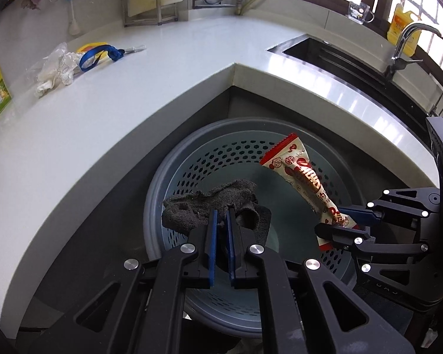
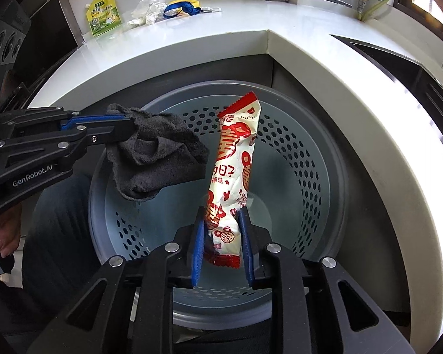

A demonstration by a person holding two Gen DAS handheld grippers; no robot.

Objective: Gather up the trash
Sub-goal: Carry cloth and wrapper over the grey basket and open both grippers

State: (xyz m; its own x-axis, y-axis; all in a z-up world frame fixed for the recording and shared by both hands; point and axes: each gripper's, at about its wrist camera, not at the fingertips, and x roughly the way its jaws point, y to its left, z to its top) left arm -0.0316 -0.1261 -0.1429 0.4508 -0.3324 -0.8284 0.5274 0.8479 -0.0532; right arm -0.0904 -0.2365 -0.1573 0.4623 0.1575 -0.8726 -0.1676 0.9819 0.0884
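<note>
The left hand-held gripper [image 1: 220, 215] pinches one grey rag [image 1: 212, 206] and the right hand-held gripper [image 2: 223, 221] clamps one red-and-white wrapper [image 2: 236, 162], both above the single perforated bin [image 2: 295, 159]; released off-centre, either might catch the rim; farther off, the worktop [image 1: 168, 67] bears one green packet [image 2: 103, 14], one crumpled plastic [image 1: 56, 67], one blue lanyard [image 1: 100, 54].

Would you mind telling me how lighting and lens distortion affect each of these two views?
Left wrist view: windows blown out, countertop edge bowed by fisheye, gray cloth sharp. Right wrist view: countertop curves likewise, daylight sheen on it, red-and-white wrapper print crisp, corners vignetted black.
</note>
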